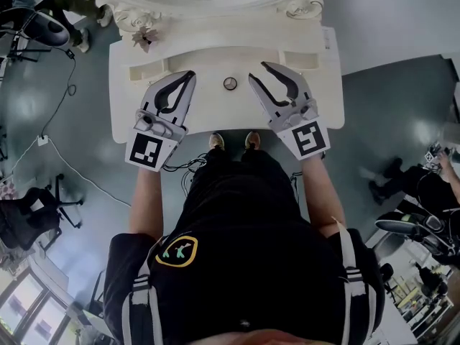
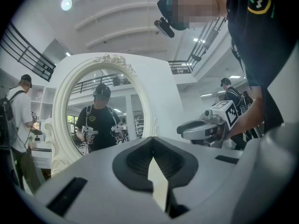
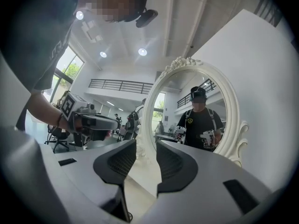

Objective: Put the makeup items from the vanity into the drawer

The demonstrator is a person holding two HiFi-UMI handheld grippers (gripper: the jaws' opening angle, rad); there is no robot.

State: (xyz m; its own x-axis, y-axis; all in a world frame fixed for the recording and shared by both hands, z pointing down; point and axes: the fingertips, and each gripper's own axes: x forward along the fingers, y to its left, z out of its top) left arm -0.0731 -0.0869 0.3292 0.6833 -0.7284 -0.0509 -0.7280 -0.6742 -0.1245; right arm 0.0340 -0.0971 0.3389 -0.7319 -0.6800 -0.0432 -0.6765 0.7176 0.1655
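A white vanity stands below me with an oval white-framed mirror, also seen in the right gripper view. A small round thing sits at the vanity's middle; I cannot tell whether it is a knob or a loose item. No makeup item shows plainly. My left gripper hovers left of it, jaws shut with nothing between them. My right gripper hovers to its right, jaws a little apart and empty. Each gripper view shows the other gripper: the right one and the left one.
A small dried-flower ornament lies at the vanity's back left. My shoes stand at its front edge, with cables on the floor. A black chair stands at the left, and other people are in the room.
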